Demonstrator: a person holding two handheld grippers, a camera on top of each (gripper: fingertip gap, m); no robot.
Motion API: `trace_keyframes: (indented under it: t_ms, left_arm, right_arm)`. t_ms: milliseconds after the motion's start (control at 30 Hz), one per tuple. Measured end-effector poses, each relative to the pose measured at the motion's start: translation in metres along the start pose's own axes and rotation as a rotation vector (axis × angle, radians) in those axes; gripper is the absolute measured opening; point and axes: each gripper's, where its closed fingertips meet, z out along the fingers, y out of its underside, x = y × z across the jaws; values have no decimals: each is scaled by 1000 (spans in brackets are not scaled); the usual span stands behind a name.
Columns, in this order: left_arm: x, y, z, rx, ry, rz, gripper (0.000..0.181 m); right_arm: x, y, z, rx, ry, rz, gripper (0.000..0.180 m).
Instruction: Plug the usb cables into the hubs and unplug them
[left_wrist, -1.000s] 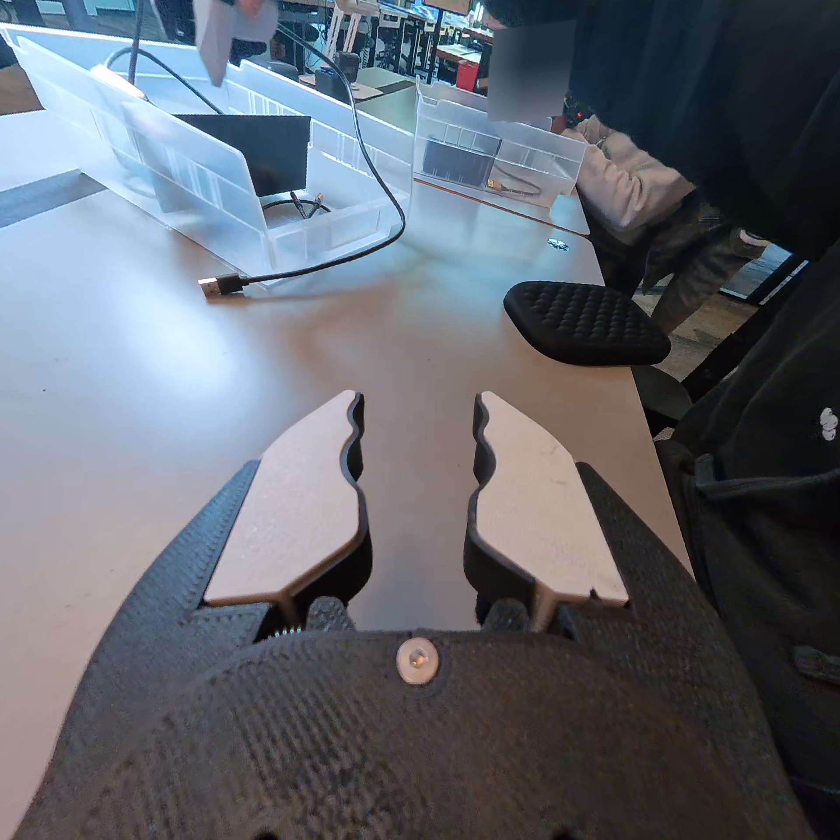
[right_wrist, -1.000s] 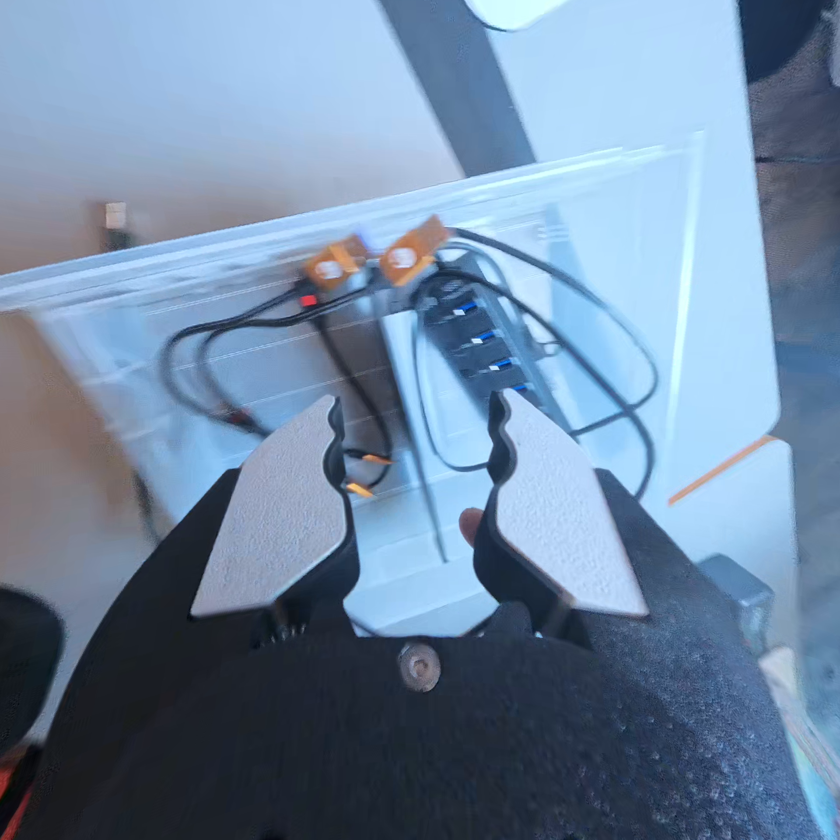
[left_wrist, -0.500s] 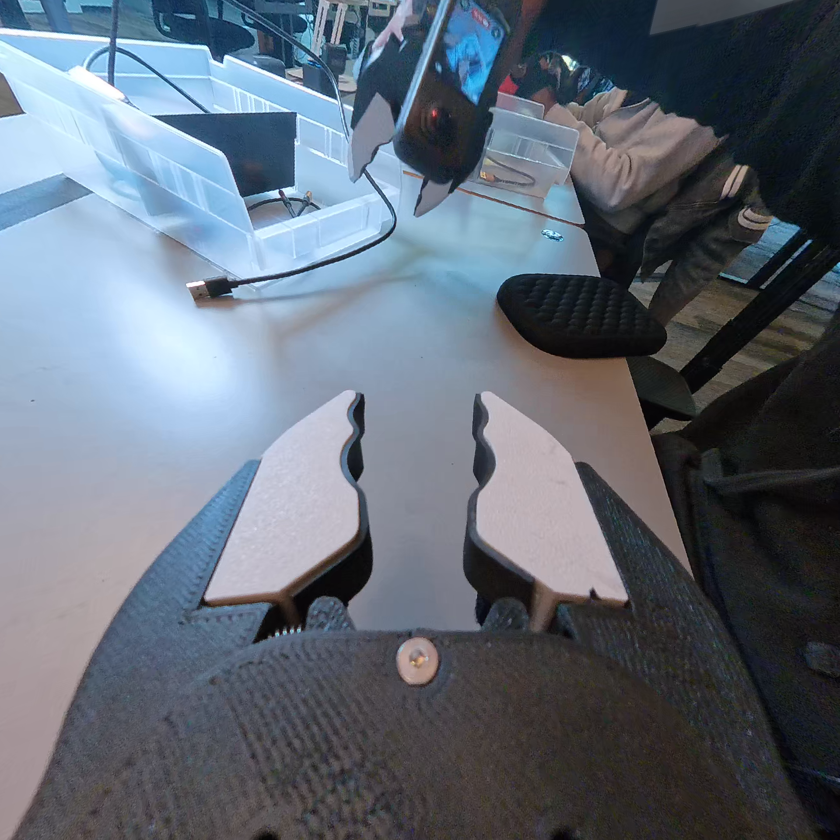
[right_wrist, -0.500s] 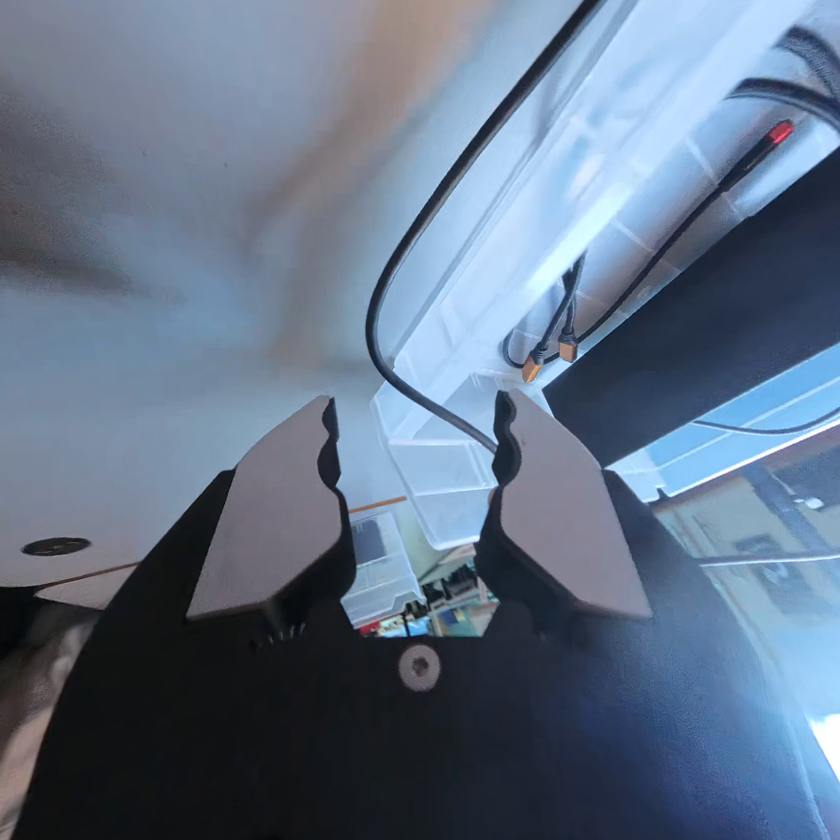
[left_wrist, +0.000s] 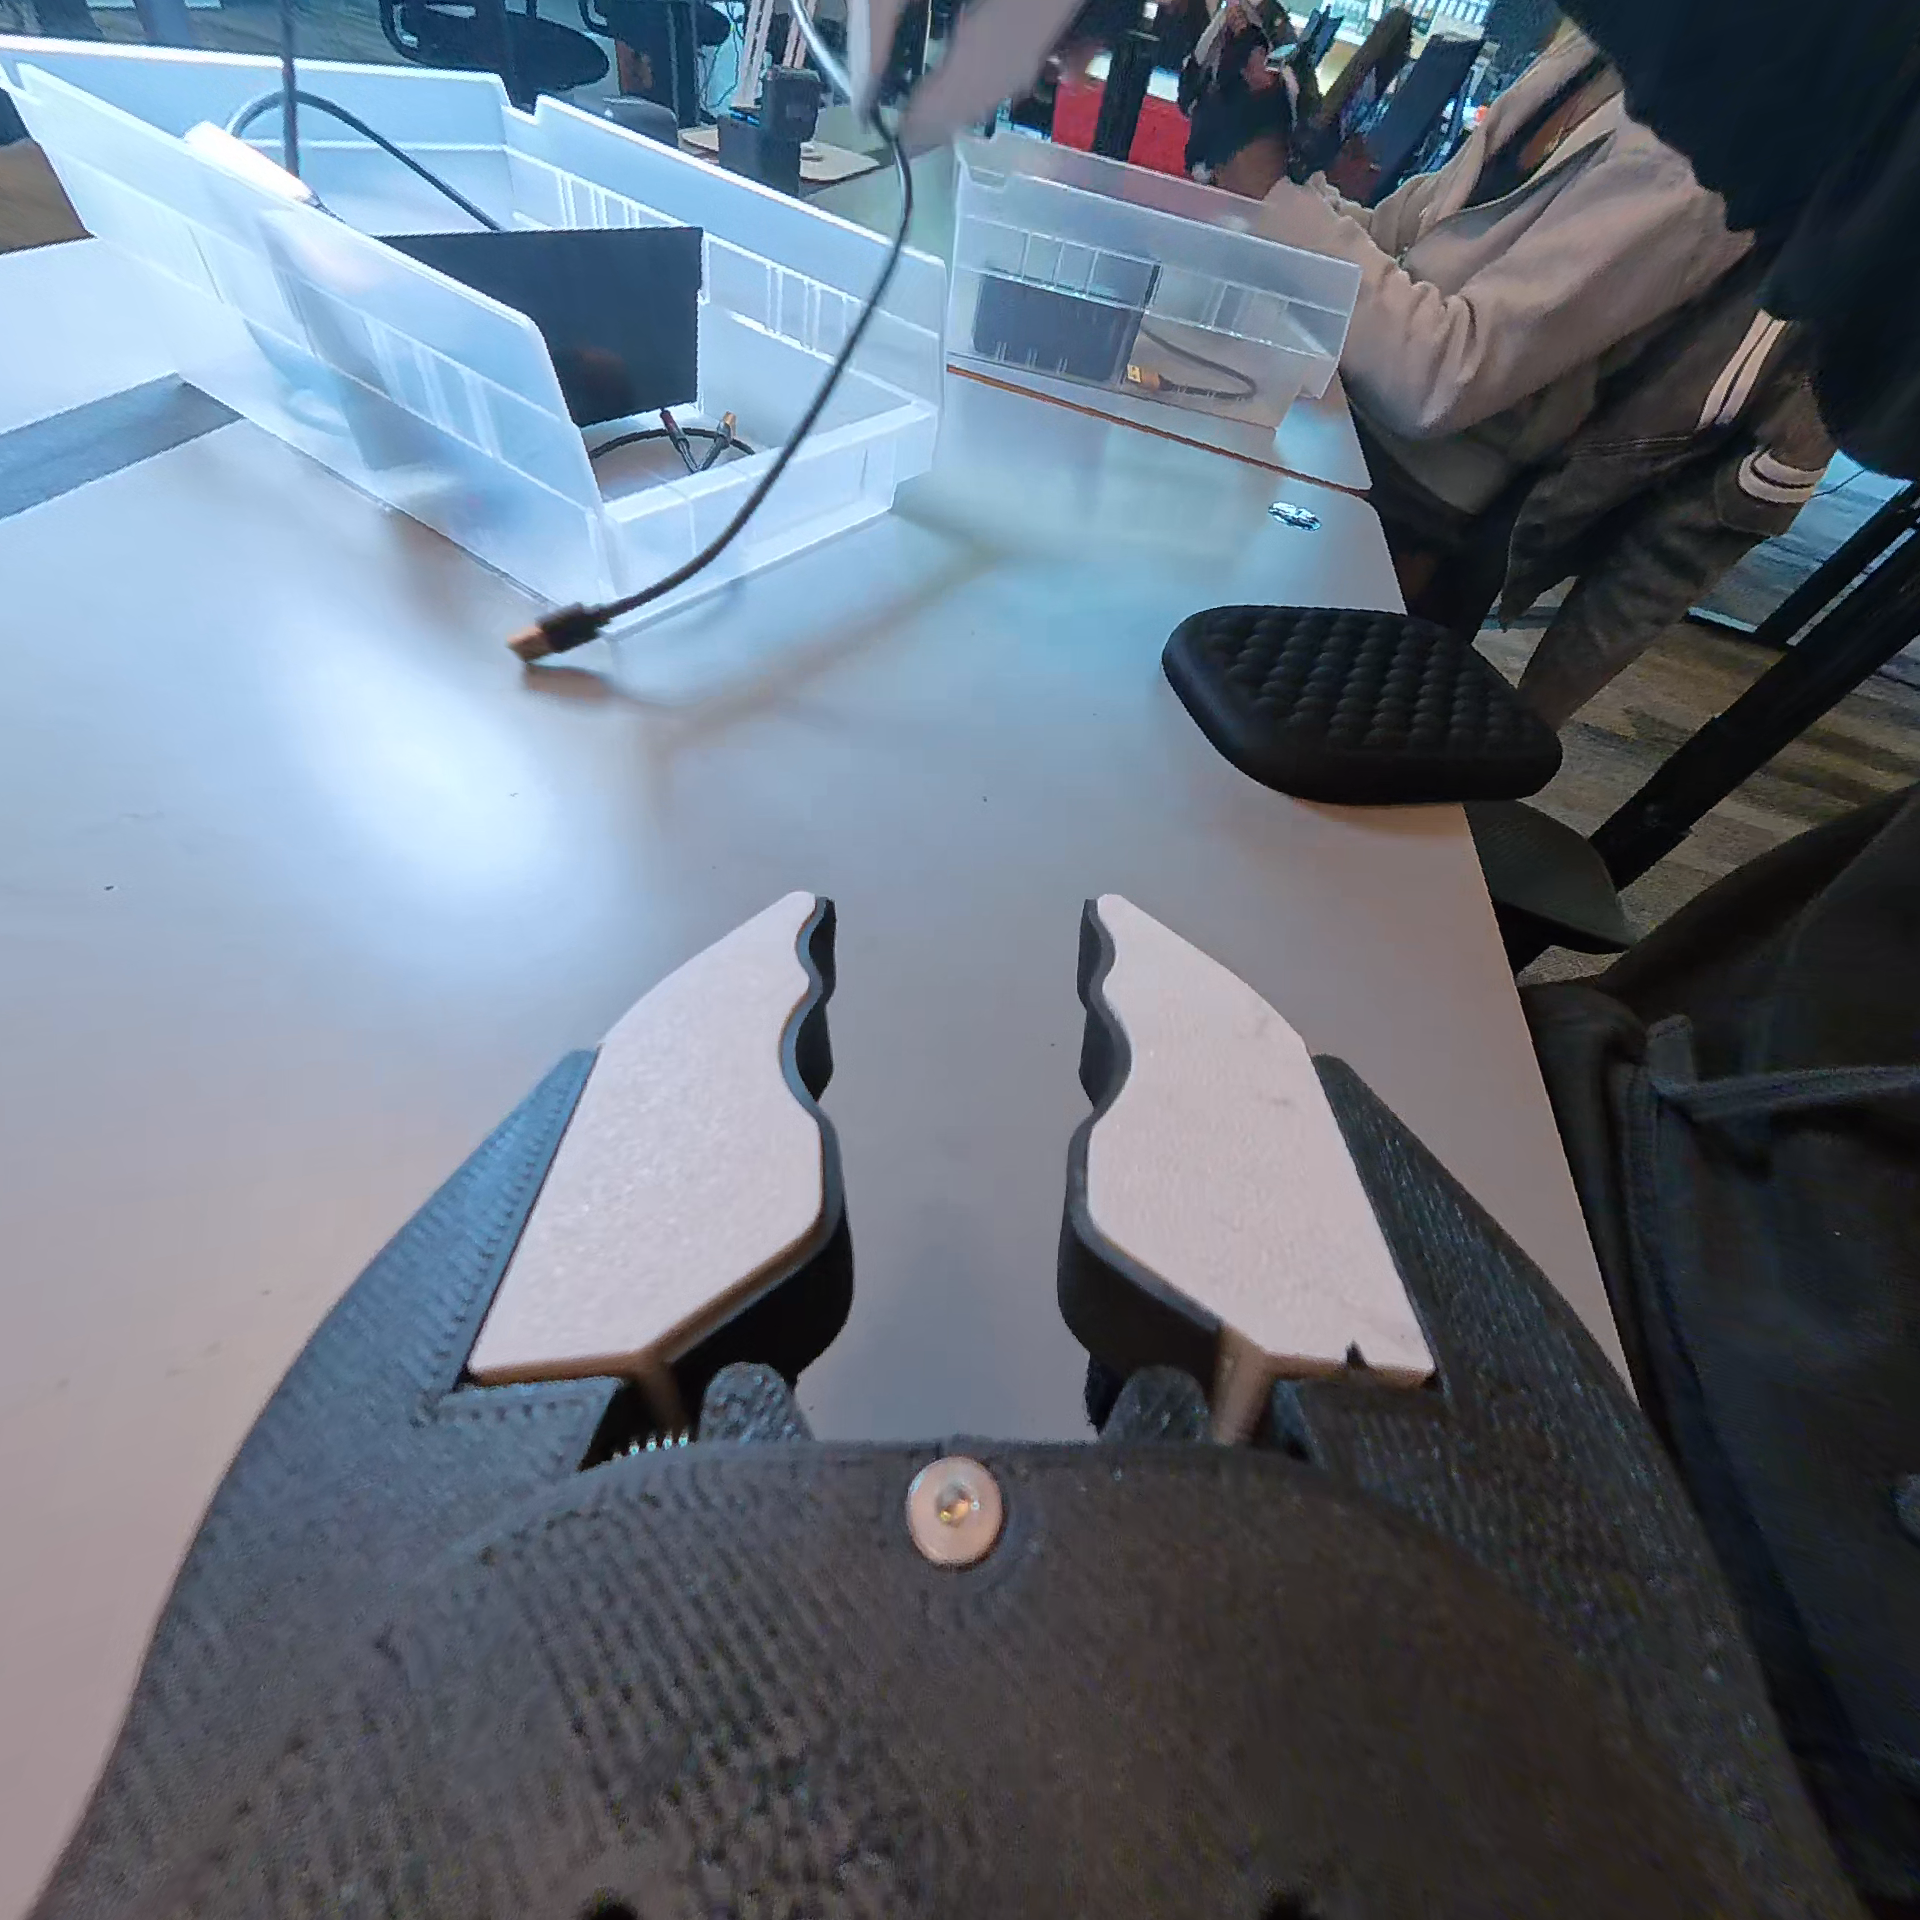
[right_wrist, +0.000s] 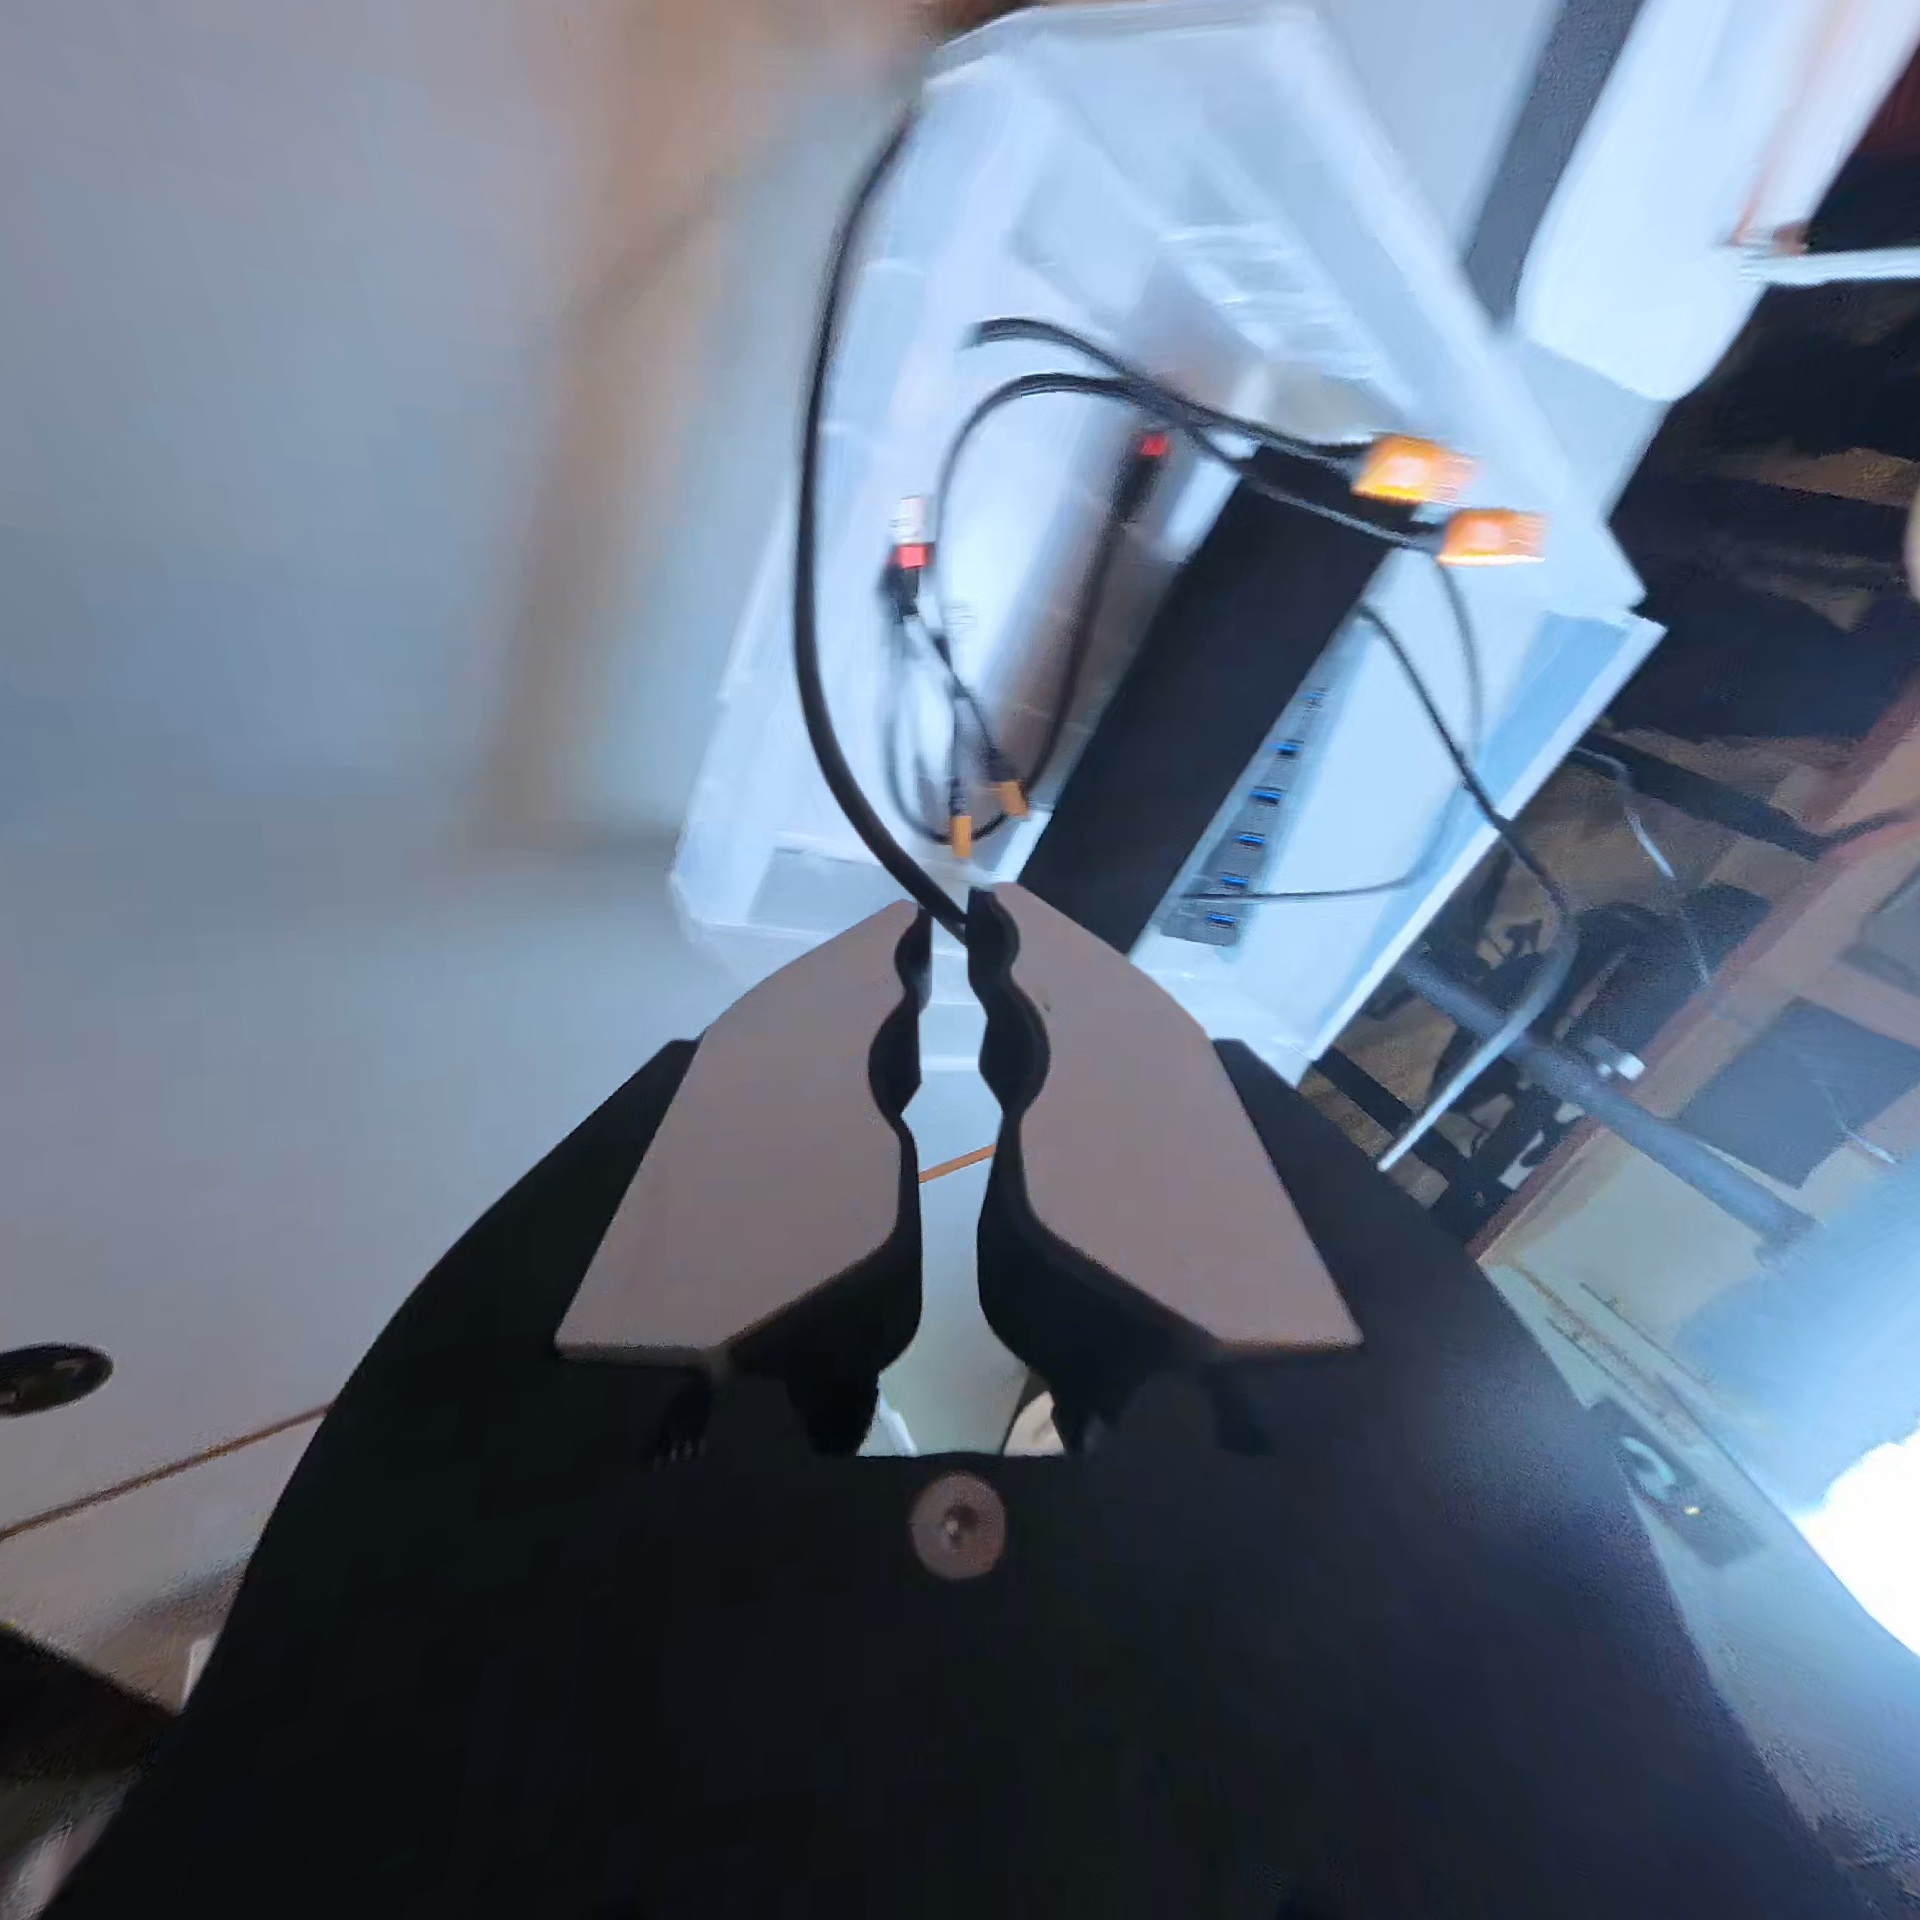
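**Right gripper pinching a black cable above the bin; left gripper idle over the table**

The left gripper (left_wrist: 956, 925) is hovering low over the near part of the grey table (left_wrist: 312, 831), its fingers (left_wrist: 686, 1143) spread wide with only bare tabletop showing between them.

The right gripper (right_wrist: 943, 914) is being held high over the table, looking down. Its fingers (right_wrist: 790, 1143) are drawn nearly together and are pinching a black usb cable (right_wrist: 821, 665) right at their tips. In the left wrist view the same cable (left_wrist: 821, 343) is hanging from the blurred right gripper (left_wrist: 935, 62) at the far top of the scene, drooping down in front of the bin wall, with its metal plug (left_wrist: 535, 639) touching or just above the table close by the near corner of the clear plastic bin (left_wrist: 499, 405).

That long clear bin is lying on the far left of the table. Inside it a black hub (right_wrist: 1195, 707) with a row of blue ports (right_wrist: 1262, 795) is lying lengthwise, and several loose cables are lying beside it: two with orange plugs (right_wrist: 1449, 504) at one end of the bin, two small orange-tipped ends (right_wrist: 982, 810) close under the right gripper's tips, and red-marked plugs (right_wrist: 909, 551) to the left. The right wrist view is motion-blurred, so which cables are seated in ports cannot be told.

Farther right on the table a second clear bin (left_wrist: 1153, 260) is holding another dark hub (left_wrist: 1049, 322) and a short cable. A black textured pad (left_wrist: 1351, 696) is sitting at the table's right edge. A seated person in a light grey sleeve (left_wrist: 1455, 281) is at the far right.
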Motion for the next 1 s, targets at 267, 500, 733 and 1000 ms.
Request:
trace_keyframes:
  t_ms: [267,500,733,1000]
  left_arm:
    - [-3,3,-1,-11,-9,-11,44]
    - [-6,6,0,-22,-3,-25,44]
    - [-8,7,0,-23,-2,-33,44]
    - [-8,12,3,-41,5,-39,44]
  right_arm:
    - [129,9,-77,344,232,342,4]
    - [192,71,-49,196,464,506,4]
    - [185,101,-4,33,426,483,4]
    - [180,63,85,40,321,475,5]
